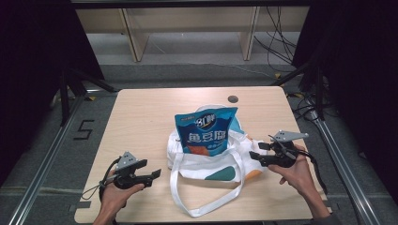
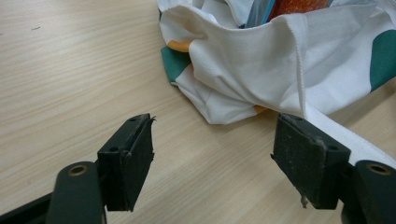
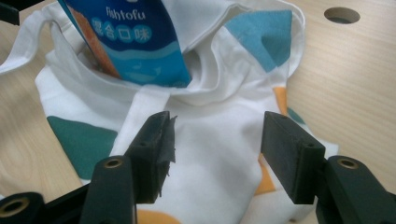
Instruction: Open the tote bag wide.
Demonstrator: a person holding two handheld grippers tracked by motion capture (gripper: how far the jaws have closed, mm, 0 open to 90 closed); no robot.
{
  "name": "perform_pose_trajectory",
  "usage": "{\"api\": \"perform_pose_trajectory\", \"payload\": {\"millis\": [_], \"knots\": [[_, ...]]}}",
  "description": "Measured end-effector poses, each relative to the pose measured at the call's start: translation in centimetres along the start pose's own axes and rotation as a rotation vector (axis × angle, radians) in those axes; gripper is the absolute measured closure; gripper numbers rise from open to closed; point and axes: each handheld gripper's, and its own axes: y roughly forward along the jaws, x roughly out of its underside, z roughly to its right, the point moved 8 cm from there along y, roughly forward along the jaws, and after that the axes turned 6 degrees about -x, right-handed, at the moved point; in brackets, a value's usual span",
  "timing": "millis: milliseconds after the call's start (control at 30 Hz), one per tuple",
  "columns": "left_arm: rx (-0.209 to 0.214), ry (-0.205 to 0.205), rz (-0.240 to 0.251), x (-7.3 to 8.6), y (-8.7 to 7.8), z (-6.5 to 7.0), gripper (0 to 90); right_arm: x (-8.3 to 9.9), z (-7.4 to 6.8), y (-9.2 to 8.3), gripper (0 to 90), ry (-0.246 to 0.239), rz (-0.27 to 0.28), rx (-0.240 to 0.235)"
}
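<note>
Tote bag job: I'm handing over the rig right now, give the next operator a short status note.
Left gripper: open, holding nothing, beside the tote bag.
Right gripper: open, empty, at the bag's right edge.
Snack pouch: blue, standing in the bag's mouth, its upper part sticking out.
Bag lies mid-table, straps looping toward the person.
Done: pouch is in the bag.
Left: probably seat the pouch deeper or tidy the straps.

The tote bag [image 1: 206, 161] is white, patched with dark green, orange and light blue. Standing in the tote bag's mouth, the snack pouch [image 1: 206, 131] is blue with white lettering and an orange panel. Under the tote bag, the table [image 1: 141, 117] is pale wood-grain.
</note>
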Motion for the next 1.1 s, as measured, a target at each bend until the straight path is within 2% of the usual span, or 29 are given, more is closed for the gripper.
{"api": "perform_pose_trajectory", "payload": {"millis": [67, 100, 167, 200, 233, 267, 333, 433, 500, 600, 667, 700, 733, 767, 800, 867, 900, 967, 1000, 1033, 1067, 1100], "knots": [[0.013, -0.019, 0.009, 0.1, -0.1, 0.0, 27.4, 0.5, 0.2, -0.1, 42.7, -0.034, 0.000, 0.018], [0.011, -0.017, 0.003, 0.2, -0.1, 0.0, 27.4, 0.8, 0.0, -0.1, 42.3, -0.031, -0.013, -0.002], [0.006, -0.010, 0.000, 0.4, 0.0, 0.1, 27.2, 1.4, 0.1, -0.1, 41.0, -0.022, -0.020, 0.032], [0.013, -0.003, -0.006, 0.6, 0.0, 0.2, 27.1, 1.6, 0.1, -0.2, 40.7, -0.038, -0.033, 0.038], [0.009, -0.002, -0.005, 0.6, 0.0, 0.3, 27.1, 2.1, -0.3, -0.2, 40.8, -0.006, -0.029, 0.021], [0.009, 0.000, -0.002, 0.7, 0.0, 0.3, 27.0, 2.2, -0.2, -0.4, 40.8, -0.033, -0.034, 0.031], [0.010, 0.013, -0.007, 0.9, -0.1, 0.5, 26.7, 2.4, -0.5, -0.5, 40.5, -0.009, -0.019, 0.025], [0.014, 0.024, -0.013, 1.2, -0.1, 0.8, 26.6, 3.5, -0.7, -0.9, 39.1, -0.018, -0.035, 0.030], [0.008, 0.025, -0.012, 1.4, -0.1, 1.0, 26.0, 4.0, -1.0, -0.9, 38.8, 0.006, -0.027, 0.034], [0.017, 0.025, -0.015, 1.9, 0.0, 1.2, 25.0, 5.1, -1.5, -0.8, 39.0, 0.004, -0.033, 0.022], [0.019, 0.030, -0.032, 2.4, 0.0, 1.3, 24.6, 5.8, -1.3, -0.9, 38.9, -0.032, -0.065, 0.049], [0.018, 0.017, -0.030, 2.5, 0.0, 1.5, 24.1, 6.0, -1.3, -1.0, 38.9, -0.041, -0.071, 0.062], [0.022, 0.034, -0.044, 2.7, -0.2, 1.5, 23.9, 6.3, -1.5, -1.0, 39.0, -0.027, -0.068, 0.062], [0.013, 0.026, -0.029, 2.7, -0.2, 1.7, 23.8, 6.5, -1.6, -1.0, 39.0, -0.025, -0.071, 0.057], [0.007, 0.027, -0.031, 2.8, -0.3, 1.6, 23.8, 6.8, -1.5, -1.1, 38.9, -0.045, -0.073, 0.059], [0.004, 0.020, -0.026, 3.0, -0.2, 1.7, 23.7, 7.4, -1.8, -1.2, 38.9, -0.014, -0.081, 0.054], [-0.006, 0.026, -0.036, 3.2, -0.2, 1.7, 23.7, 7.5, -1.7, -1.2, 38.9, -0.030, -0.078, 0.055], [-0.011, 0.033, -0.035, 3.3, 0.0, 1.8, 23.6, 8.1, -2.0, -1.3, 37.9, -0.021, -0.093, 0.061], [-0.012, 0.042, -0.029, 3.2, 0.0, 1.8, 23.6, 8.4, -2.0, -1.4, 38.0, -0.044, -0.092, 0.067], [-0.021, 0.044, -0.032, 3.2, 0.0, 1.8, 23.6, 8.7, -2.6, -1.5, 38.0, 0.003, -0.094, 0.052], [-0.032, 0.070, -0.045, 3.2, -0.1, 1.6, 23.6, 8.8, -2.4, -1.5, 38.0, -0.029, -0.085, 0.049], [-0.033, 0.060, -0.034, 3.1, 0.0, 1.6, 23.6, 9.1, -2.5, -1.5, 38.0, -0.030, -0.088, 0.034]]}}
